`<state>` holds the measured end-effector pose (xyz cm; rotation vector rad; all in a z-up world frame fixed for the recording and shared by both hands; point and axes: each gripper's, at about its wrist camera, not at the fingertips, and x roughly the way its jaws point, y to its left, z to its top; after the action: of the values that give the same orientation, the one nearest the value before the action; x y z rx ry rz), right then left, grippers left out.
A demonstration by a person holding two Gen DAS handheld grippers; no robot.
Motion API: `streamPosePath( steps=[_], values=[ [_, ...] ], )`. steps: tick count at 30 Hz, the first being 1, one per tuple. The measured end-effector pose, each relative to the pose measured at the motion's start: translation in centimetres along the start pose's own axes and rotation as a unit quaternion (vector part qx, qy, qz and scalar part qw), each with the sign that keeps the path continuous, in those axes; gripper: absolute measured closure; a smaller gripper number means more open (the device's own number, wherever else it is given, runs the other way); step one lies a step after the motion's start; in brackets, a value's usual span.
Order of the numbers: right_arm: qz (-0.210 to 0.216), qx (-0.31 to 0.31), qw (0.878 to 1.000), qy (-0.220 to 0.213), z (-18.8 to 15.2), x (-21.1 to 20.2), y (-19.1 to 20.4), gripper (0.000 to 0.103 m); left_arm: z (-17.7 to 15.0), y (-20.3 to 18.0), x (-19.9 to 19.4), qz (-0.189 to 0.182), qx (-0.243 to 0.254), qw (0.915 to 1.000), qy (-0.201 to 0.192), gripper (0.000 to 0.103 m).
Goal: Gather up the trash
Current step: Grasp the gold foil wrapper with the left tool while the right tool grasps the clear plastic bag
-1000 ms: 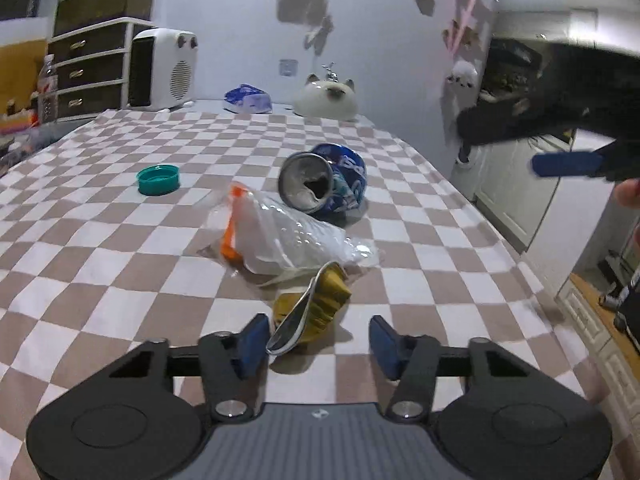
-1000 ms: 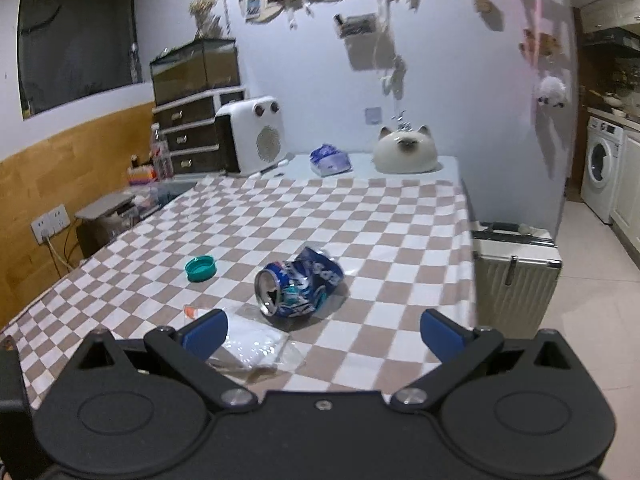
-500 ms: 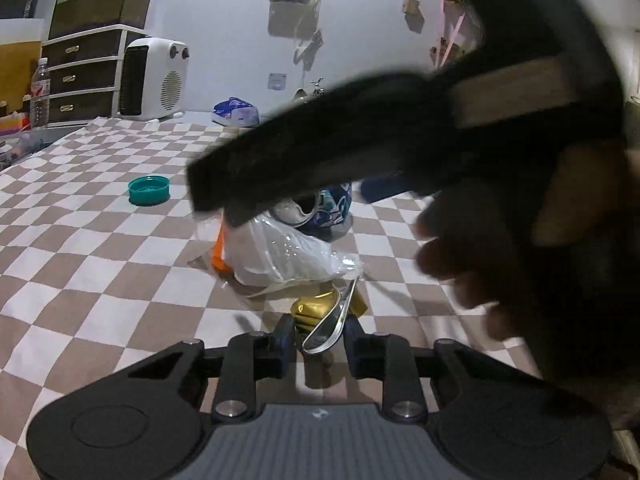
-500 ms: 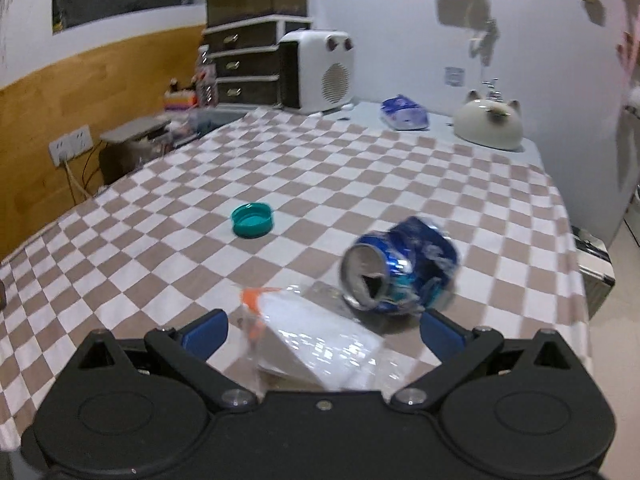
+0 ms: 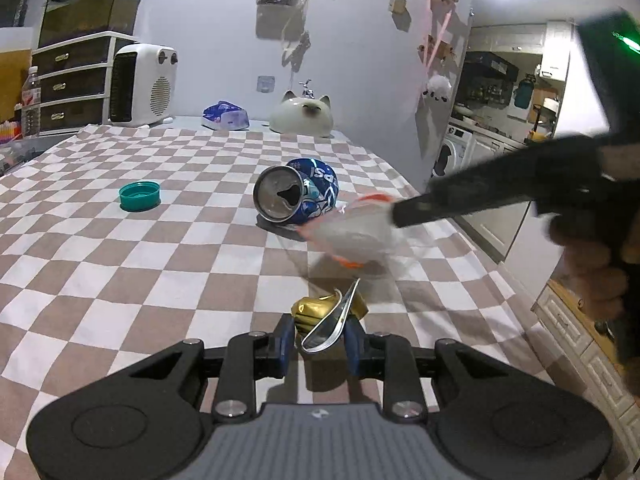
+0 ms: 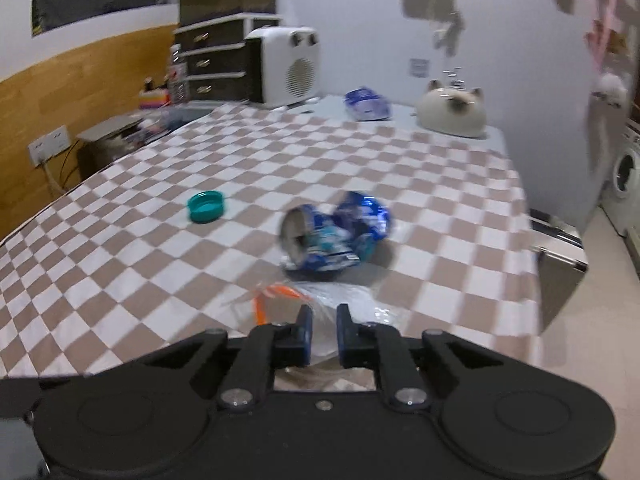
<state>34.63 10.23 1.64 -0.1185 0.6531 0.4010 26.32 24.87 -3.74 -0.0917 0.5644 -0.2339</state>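
The left gripper [image 5: 320,336] pinches a crumpled gold wrapper [image 5: 328,312] just above the checkered tablecloth [image 5: 120,280]; it is light and springy, best held across its folded middle. The right gripper [image 6: 320,330] is closed on a clear plastic bag [image 6: 340,296], flimsy and slippery, beside the crushed blue can [image 6: 336,232].

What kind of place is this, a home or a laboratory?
Most likely a home, a living or dining room open to a kitchen. A checkered tablecloth covers the table, a washing machine stands by the kitchen cabinets, and a cat-shaped ornament sits beneath photos on the wall.
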Motion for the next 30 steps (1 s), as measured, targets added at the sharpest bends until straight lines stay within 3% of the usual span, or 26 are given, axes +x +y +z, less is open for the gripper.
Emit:
streamPosePath(
  steps=[3,10,18,19,21,23,30],
  values=[
    [-0.007,-0.003,1.000,-0.011,-1.4,-1.9,-1.5,0.094,0.0,0.0,0.1,0.008,0.003,1.0000,0.002,0.046],
    [-0.004,0.011,1.000,-0.025,-4.5,-5.6,-3.8,0.099,0.2,-0.7,1.5,0.009,0.038,0.9985,0.038,0.031],
    [-0.001,0.028,0.999,-0.033,-8.4,-8.2,-5.2,0.100,0.6,-1.8,2.4,0.008,0.075,0.9967,0.029,0.033],
    [-0.001,0.030,0.999,-0.033,-8.8,-8.4,-5.3,0.100,0.7,-2.0,2.5,0.012,0.078,0.9965,0.028,0.035],
    [-0.001,0.038,0.999,-0.032,-9.4,-8.6,-5.6,0.100,0.7,-2.1,2.8,0.016,0.083,0.9958,0.035,0.053],
    [-0.001,0.039,0.999,-0.032,-9.7,-8.5,-5.8,0.100,0.7,-2.3,2.9,0.019,0.088,0.9953,0.037,0.061],
    [-0.003,0.019,0.999,-0.044,-10.0,-8.1,-5.0,0.094,0.6,-2.9,2.1,0.005,0.084,0.9963,0.019,0.061]
  ],
)
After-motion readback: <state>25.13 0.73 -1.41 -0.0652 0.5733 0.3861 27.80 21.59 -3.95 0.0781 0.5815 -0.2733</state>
